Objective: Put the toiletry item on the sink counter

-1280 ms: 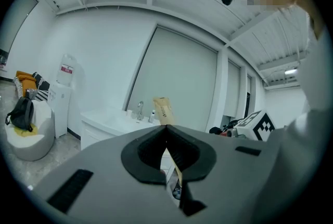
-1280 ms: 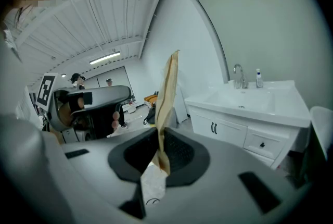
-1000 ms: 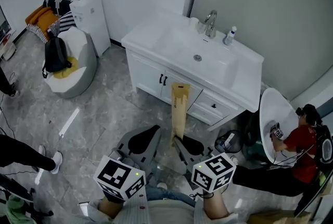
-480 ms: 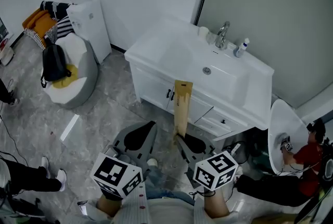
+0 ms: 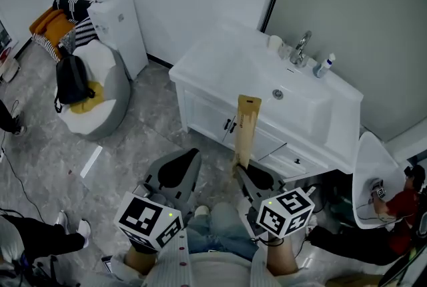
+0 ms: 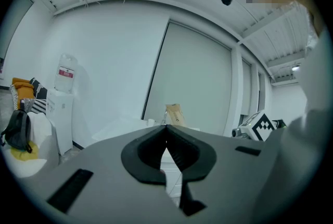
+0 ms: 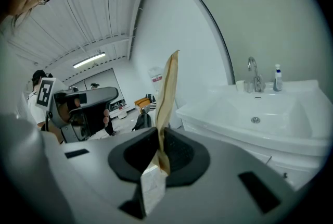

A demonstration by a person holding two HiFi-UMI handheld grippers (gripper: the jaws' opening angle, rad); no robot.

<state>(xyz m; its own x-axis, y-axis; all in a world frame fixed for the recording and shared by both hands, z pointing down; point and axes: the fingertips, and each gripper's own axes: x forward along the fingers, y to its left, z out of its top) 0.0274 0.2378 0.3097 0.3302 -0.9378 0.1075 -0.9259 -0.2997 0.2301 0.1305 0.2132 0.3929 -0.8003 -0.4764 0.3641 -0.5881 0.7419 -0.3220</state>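
A long, flat tan carton (image 5: 245, 127), the toiletry item, stands upright in my right gripper (image 5: 238, 171), which is shut on its lower end. In the right gripper view the carton (image 7: 167, 90) rises from between the jaws of that gripper (image 7: 158, 139). My left gripper (image 5: 189, 155) hovers beside it at the left, shut, with nothing in it. Its jaw tips meet in the left gripper view (image 6: 165, 128), where the carton (image 6: 174, 114) shows beyond them. The white sink counter (image 5: 223, 59) lies ahead, with its basin (image 7: 260, 108) to the right.
A chrome faucet (image 5: 301, 47), a small cup (image 5: 275, 42) and a little bottle (image 5: 324, 65) stand at the counter's back edge. White cabinet doors (image 5: 217, 120) sit below. A water dispenser (image 5: 117, 22) and a beanbag with a black backpack (image 5: 70, 79) are at the left. A person in red (image 5: 399, 202) crouches at the right.
The sink counter has shifted rightward and nearer in the head view as I moved toward it. The carton stays clamped upright in the right gripper; the left stays shut.
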